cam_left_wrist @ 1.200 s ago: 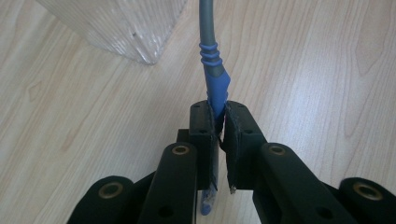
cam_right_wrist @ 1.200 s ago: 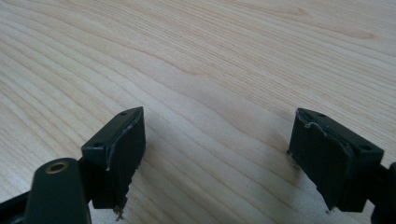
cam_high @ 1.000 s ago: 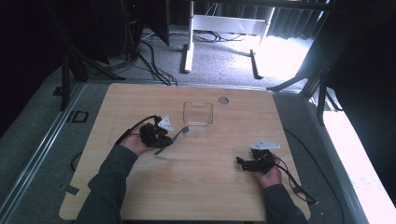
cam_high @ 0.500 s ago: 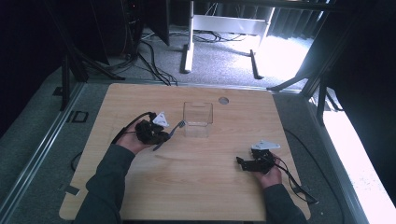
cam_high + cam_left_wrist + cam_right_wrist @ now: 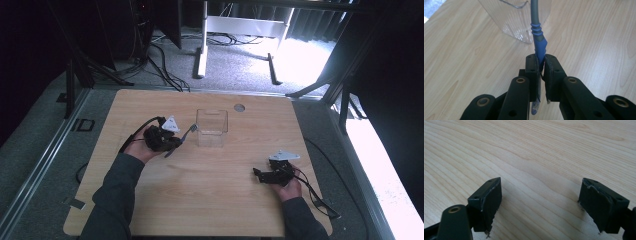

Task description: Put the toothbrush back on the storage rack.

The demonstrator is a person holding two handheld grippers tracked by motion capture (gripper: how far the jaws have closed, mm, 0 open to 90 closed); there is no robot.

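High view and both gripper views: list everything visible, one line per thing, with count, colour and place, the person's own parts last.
Table: one, light wood, centre of the high view.
Box: one, clear plastic, open top, on the table's far middle.
Utensil: one, grey stem with blue handle, clamped in the left gripper, its far end pointing at the box.
Disc: one, grey, small, set in the table near its far edge.
Floor cables: several, black, beyond the table.
Left gripper: one, black, left of the box, shut on the utensil.
Right gripper: one, black, near right of the table, jaws wide apart.
Sleeves: two, dark grey, bottom edge.
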